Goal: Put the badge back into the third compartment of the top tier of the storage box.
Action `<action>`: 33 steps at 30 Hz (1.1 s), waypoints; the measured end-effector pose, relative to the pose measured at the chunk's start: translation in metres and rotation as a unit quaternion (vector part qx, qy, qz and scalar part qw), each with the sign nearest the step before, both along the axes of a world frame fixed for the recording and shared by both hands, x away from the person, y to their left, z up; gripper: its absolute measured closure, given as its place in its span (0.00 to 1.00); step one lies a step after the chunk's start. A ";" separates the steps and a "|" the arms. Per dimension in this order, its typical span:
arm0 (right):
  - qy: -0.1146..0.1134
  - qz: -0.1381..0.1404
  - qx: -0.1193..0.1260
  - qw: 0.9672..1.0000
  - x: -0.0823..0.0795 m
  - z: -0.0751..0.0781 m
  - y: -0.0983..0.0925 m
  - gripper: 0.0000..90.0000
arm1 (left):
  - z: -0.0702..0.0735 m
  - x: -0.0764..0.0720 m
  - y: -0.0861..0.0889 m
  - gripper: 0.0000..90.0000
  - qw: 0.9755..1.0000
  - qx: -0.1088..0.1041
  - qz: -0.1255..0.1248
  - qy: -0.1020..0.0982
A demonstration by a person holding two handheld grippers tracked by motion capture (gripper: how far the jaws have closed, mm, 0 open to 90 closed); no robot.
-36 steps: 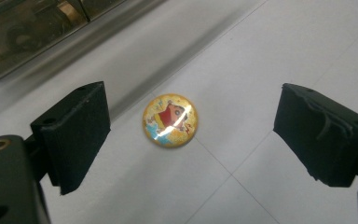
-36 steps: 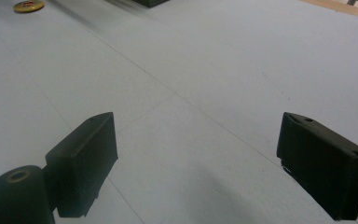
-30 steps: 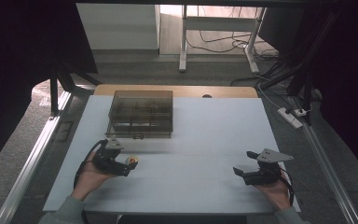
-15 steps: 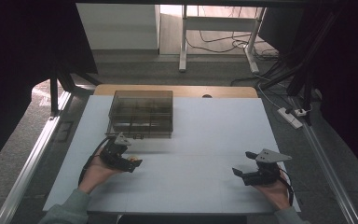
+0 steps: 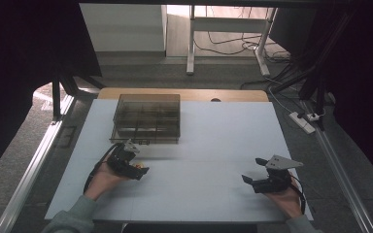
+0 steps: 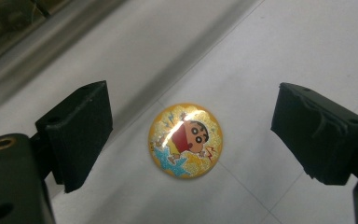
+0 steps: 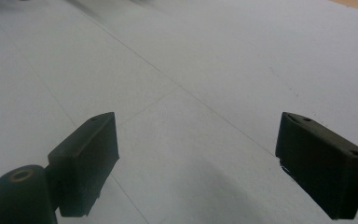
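Jaws of the left gripper [image 6: 191,135] stand wide apart on either side of a round cartoon badge [image 6: 185,140], which lies flat on the white table [image 5: 213,136], not yet gripped. Right gripper [image 5: 252,171] rests idle with jaws apart over bare tabletop. Farther off, the compartmented box [image 5: 147,118] appears the likely destination; pickup and placement remain outstanding.

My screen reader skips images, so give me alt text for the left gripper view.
A round yellow cartoon badge lies flat on the white table, centred between the open black jaws of the left gripper, which touch nothing. A blurred edge of the clear compartment box crosses the top left corner.
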State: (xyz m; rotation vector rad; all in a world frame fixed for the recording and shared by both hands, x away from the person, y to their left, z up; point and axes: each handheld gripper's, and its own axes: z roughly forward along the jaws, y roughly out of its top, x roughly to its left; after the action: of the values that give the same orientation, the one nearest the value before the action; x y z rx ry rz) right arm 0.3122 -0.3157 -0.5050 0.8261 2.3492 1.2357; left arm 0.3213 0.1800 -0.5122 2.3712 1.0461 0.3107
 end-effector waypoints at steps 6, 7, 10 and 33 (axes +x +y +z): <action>-0.002 -0.001 -0.003 1.000 0.000 0.000 0.000 0.15 | -0.004 0.001 0.000 0.15 1.000 0.001 0.000 0.007; -0.002 -0.001 -0.001 1.000 0.000 0.000 0.000 0.15 | -0.005 0.002 0.001 0.15 1.000 0.001 0.001 0.008; -0.002 -0.002 -0.005 1.000 0.000 0.000 0.000 0.15 | -0.005 0.002 0.002 0.15 1.000 0.001 0.003 0.011; -0.003 -0.003 -0.006 1.000 0.000 0.001 -0.001 0.15 | -0.015 0.008 0.007 0.32 0.999 0.005 0.002 0.039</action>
State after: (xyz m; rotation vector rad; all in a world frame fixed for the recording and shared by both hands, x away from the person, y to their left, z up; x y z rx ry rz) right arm 0.3120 -0.3166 -0.5043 0.8238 2.3450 1.2184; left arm 0.3293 0.1874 -0.5276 2.4075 1.0873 0.2285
